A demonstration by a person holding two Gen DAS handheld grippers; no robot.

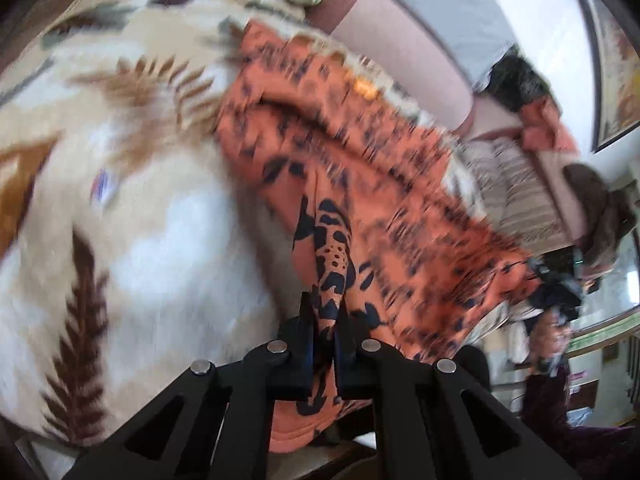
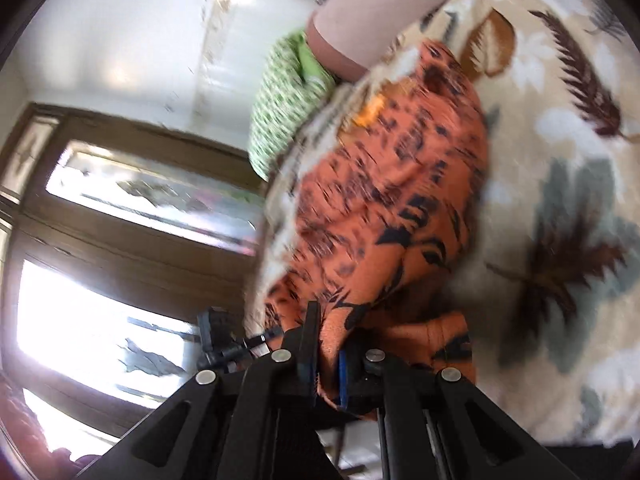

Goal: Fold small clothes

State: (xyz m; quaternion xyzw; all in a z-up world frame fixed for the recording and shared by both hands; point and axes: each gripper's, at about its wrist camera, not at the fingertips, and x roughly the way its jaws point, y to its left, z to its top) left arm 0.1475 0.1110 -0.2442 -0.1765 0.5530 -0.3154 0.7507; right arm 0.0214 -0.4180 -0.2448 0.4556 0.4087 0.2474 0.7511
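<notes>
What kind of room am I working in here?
Probably a bedroom at home: a leaf-patterned blanket covers the work surface, a green patterned pillow lies at its edge, and wood-framed windows stand beyond.
</notes>
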